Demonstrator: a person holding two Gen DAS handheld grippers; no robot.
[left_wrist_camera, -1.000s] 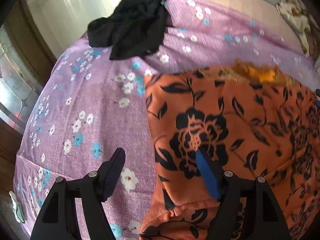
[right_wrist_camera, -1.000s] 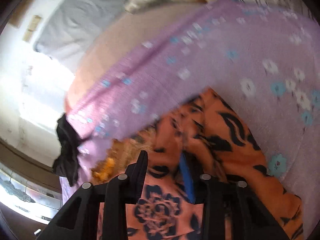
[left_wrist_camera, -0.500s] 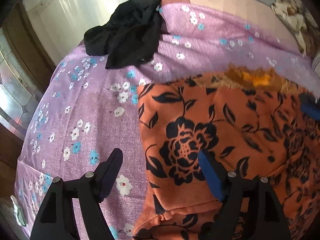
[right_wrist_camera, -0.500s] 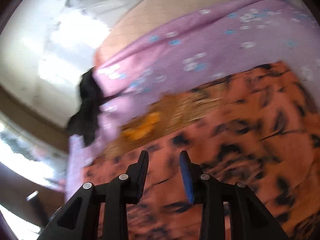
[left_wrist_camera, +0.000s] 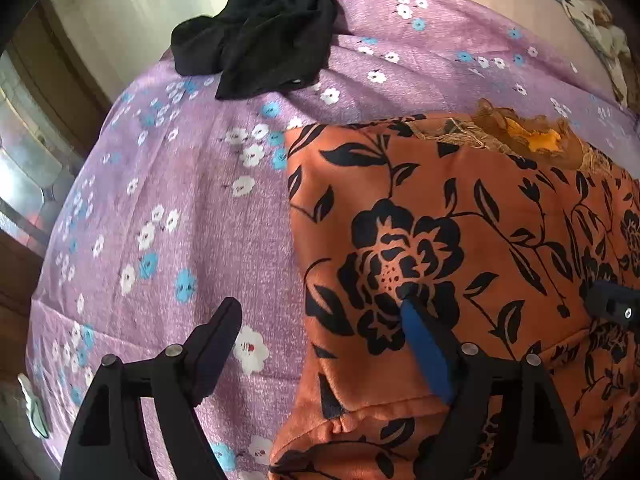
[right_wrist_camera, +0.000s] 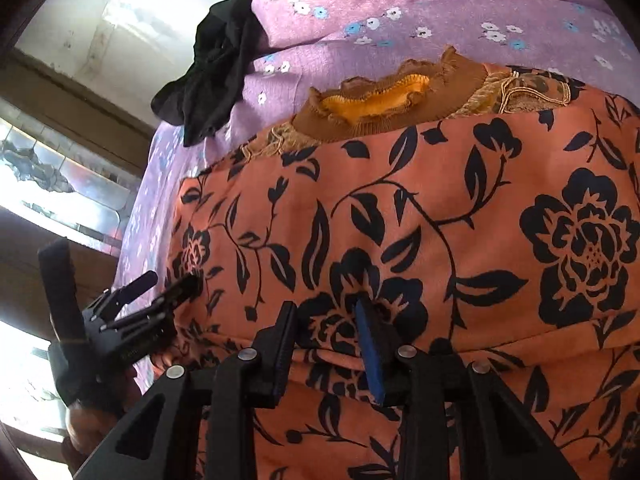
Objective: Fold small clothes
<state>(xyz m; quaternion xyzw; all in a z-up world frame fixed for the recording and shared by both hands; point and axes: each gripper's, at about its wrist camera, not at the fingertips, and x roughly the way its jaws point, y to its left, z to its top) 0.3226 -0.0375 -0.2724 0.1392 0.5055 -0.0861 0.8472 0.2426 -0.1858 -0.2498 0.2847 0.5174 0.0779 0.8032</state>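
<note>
Orange garment (left_wrist_camera: 480,240) with black floral print, folded flat on lilac flowered bedsheet (left_wrist_camera: 180,200), filling lower right. Left tool (left_wrist_camera: 320,312) spread wide, jaws just opening, straddling garment's left edge, gripping nothing. Right tool (right_wrist_camera: 326,308) narrowly parted, unclamped. Frilled brown collar (right_wrist_camera: 384,100) clear only from right wrist; black garment (left_wrist_camera: 260,28) upper left.

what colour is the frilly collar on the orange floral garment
Brown ruffled collar with mustard-yellow inside, clearest in the right wrist view.
</note>
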